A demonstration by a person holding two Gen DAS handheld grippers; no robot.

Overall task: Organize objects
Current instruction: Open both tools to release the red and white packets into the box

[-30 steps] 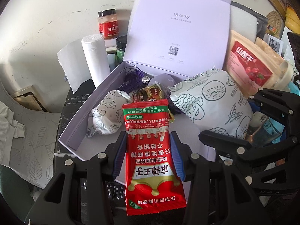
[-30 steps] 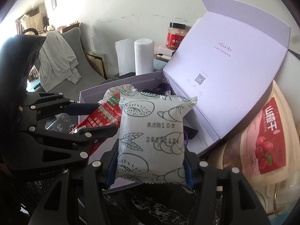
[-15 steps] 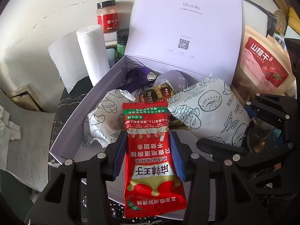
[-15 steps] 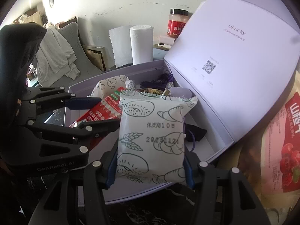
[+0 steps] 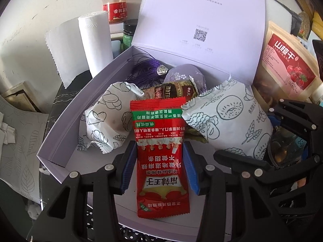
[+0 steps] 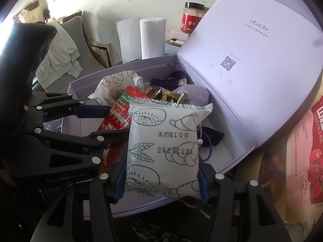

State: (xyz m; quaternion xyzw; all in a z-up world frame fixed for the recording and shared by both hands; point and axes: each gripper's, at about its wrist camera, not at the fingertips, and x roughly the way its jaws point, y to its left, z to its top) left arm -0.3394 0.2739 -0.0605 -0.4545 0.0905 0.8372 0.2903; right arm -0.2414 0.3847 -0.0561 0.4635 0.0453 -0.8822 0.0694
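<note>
My left gripper (image 5: pixel 159 147) is shut on a red snack packet (image 5: pixel 161 181), held lengthwise over the near end of an open lavender box (image 5: pixel 60 141). My right gripper (image 6: pixel 161 173) is shut on a white bread packet (image 6: pixel 161 145) printed with line drawings, hanging over the box's near right part. In the right wrist view the left gripper (image 6: pixel 109 121) and its red packet (image 6: pixel 117 117) sit just to the left. A second white patterned packet (image 5: pixel 109 119), a brown sachet (image 5: pixel 171 90), a purple tassel (image 5: pixel 147 70) and a lavender pouch (image 5: pixel 185 76) lie inside the box.
The box lid (image 5: pixel 201 20) stands upright at the back. Behind the box are a paper towel roll (image 5: pixel 94 42), a red-labelled jar (image 5: pixel 115 6) and a dark green jar (image 5: pixel 129 32). A large red-and-cream snack bag (image 5: pixel 286 60) leans on the right. A grey chair with clothes (image 6: pixel 60 50) is left.
Both grippers have sunk toward the box, which now looks larger and closer. Each still grips the same packet.
</note>
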